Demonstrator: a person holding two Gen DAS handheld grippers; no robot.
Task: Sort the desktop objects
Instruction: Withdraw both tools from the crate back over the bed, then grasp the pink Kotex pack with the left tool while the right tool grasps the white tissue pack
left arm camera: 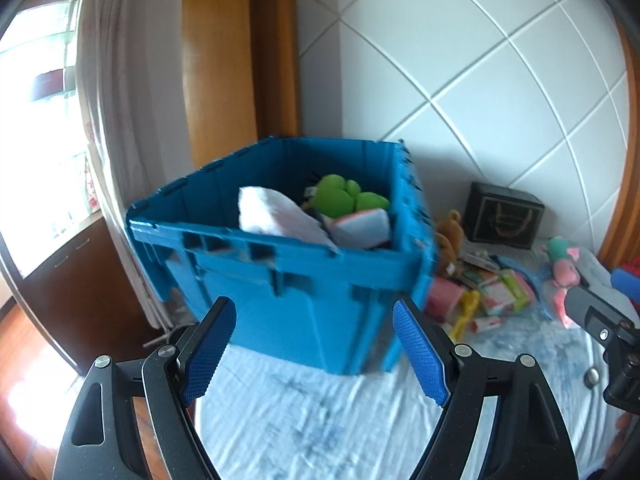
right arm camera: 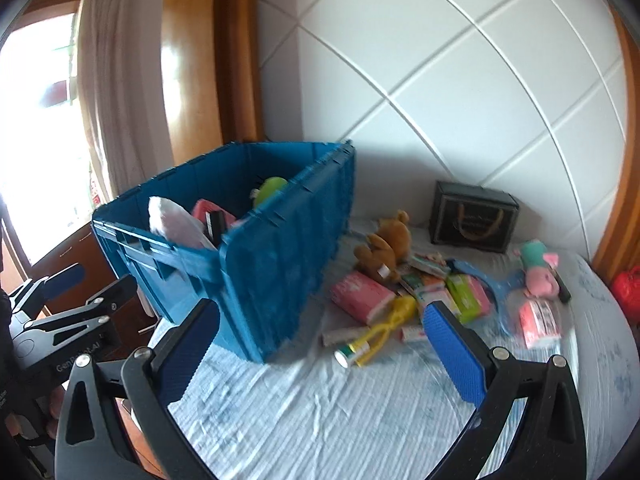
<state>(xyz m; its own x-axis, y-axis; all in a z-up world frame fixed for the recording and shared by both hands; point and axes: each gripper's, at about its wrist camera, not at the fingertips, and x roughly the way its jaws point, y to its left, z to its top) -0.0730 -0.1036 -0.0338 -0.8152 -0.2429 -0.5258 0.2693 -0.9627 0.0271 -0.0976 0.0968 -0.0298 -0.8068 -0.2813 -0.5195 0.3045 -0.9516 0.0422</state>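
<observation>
A blue plastic crate (left arm camera: pixel 296 280) (right arm camera: pixel 280 264) stands on the light blue bedsheet. Inside it lie a white cloth (left arm camera: pixel 272 216) (right arm camera: pixel 172 220), a green plush (left arm camera: pixel 340 196) (right arm camera: pixel 270 190) and a pink item (right arm camera: pixel 208 210). My left gripper (left arm camera: pixel 316 344) hangs open in front of the crate's near wall, holding nothing. My right gripper (right arm camera: pixel 320 348) is open too, over the sheet right of the crate's corner. Beyond it lies a pile: a brown teddy (right arm camera: pixel 386 246), a pink pack (right arm camera: pixel 362 294), a yellow toy (right arm camera: pixel 384 330), a green pack (right arm camera: pixel 466 294) and a pink-and-teal plush (right arm camera: pixel 540 270).
A black gift box (right arm camera: pixel 474 216) (left arm camera: pixel 504 216) stands against the white padded headboard (right arm camera: pixel 460 80). A curtain (right arm camera: pixel 116 100) and a window are on the left, with a dark cabinet (left arm camera: pixel 68 292) below. The other gripper (right arm camera: pixel 60 320) shows at the left edge.
</observation>
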